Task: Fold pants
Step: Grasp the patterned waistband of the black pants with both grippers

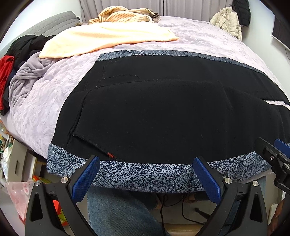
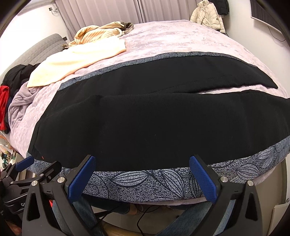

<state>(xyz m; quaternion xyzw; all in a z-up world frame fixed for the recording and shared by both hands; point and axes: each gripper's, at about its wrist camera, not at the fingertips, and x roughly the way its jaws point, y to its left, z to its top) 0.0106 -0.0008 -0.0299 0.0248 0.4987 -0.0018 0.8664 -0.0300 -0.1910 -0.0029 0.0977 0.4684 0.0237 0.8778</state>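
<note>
Black pants [image 1: 154, 112] lie flat on a blue patterned mat [image 1: 145, 176] on the bed, waistband to the left, both legs running right with a gap between them [image 2: 223, 89]. They also show in the right wrist view [image 2: 145, 127]. My left gripper [image 1: 145, 174] is open and empty, just off the near edge of the mat near the waist end. My right gripper [image 2: 142, 172] is open and empty at the near edge further right, over the near leg. Each gripper shows at the edge of the other's view.
The lilac quilted bedspread [image 1: 199, 41] holds a peach towel [image 1: 108, 40], a striped garment [image 1: 123, 15] and a pile of dark and red clothes [image 1: 10, 59] at the left. A cream jacket [image 2: 208, 18] hangs at the back right. My jeans-clad legs and cables are below the bed edge.
</note>
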